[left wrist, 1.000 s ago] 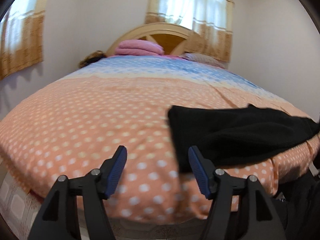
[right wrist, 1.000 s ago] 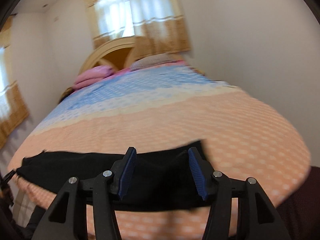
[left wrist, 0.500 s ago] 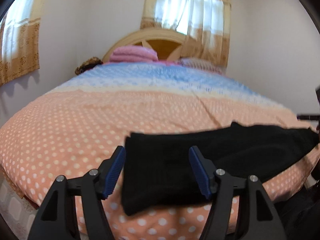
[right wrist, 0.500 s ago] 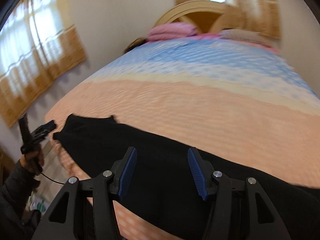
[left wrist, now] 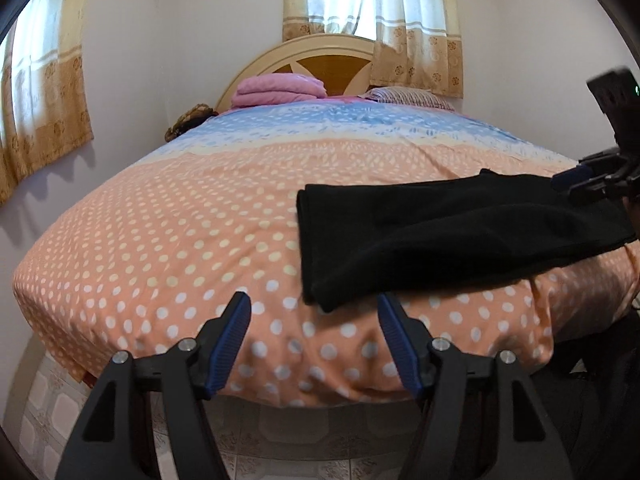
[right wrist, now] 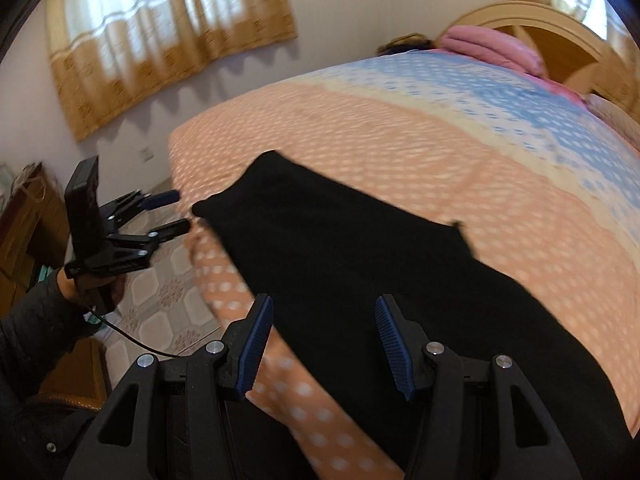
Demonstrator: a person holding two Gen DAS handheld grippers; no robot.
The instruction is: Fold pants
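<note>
Lying across the bedspread (left wrist: 168, 240), seemingly folded black pants (left wrist: 440, 232); left gripper (left wrist: 314, 340) and right gripper (right wrist: 324, 340) released.

pants (right wrist: 360, 272): my view cuts them off at bottom right
bedspread (right wrist: 400, 128): dots smear into blur

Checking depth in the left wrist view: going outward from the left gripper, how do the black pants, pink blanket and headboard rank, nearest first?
From the left gripper:
1. Black pants, just ahead, to the right.
2. Pink blanket, far end of the bed, left of centre.
3. Headboard, behind the blanket.
</note>
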